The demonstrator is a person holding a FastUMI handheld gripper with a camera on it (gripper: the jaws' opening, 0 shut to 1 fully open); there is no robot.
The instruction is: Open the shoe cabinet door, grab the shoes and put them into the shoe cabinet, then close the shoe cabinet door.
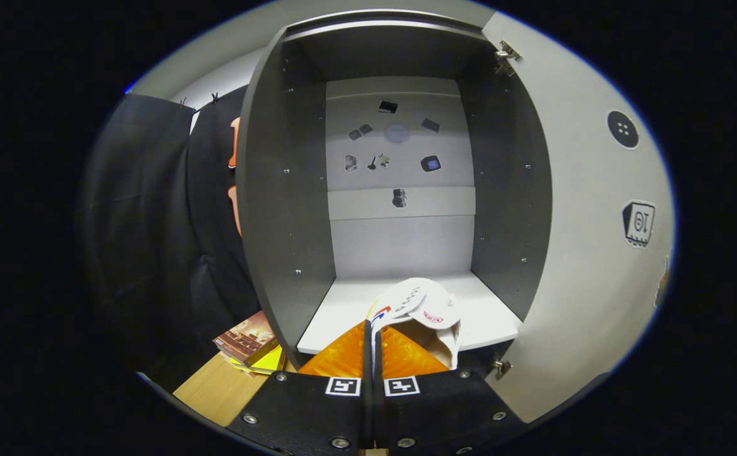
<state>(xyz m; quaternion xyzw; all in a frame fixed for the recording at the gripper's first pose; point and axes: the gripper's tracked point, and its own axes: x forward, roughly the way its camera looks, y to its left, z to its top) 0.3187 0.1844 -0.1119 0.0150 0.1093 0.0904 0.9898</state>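
The gripper (371, 345) has its fingers pinched nearly together on the rim of a white shoe (420, 310), a thin edge of it caught between them. The shoe hangs just ahead, at 12 o'clock from the fingertips, its toe over the front edge of the shoe cabinet (279, 190) floor. The cabinet door (587, 209) stands swung open at 3 o'clock. Risk, as I judge it: so thin a hold may slip and drop the shoe short of the shelf, or its heel may catch the floor's lip. A stack of books (248, 342) lies at 9 o'clock, outside the cabinet, clear of the path
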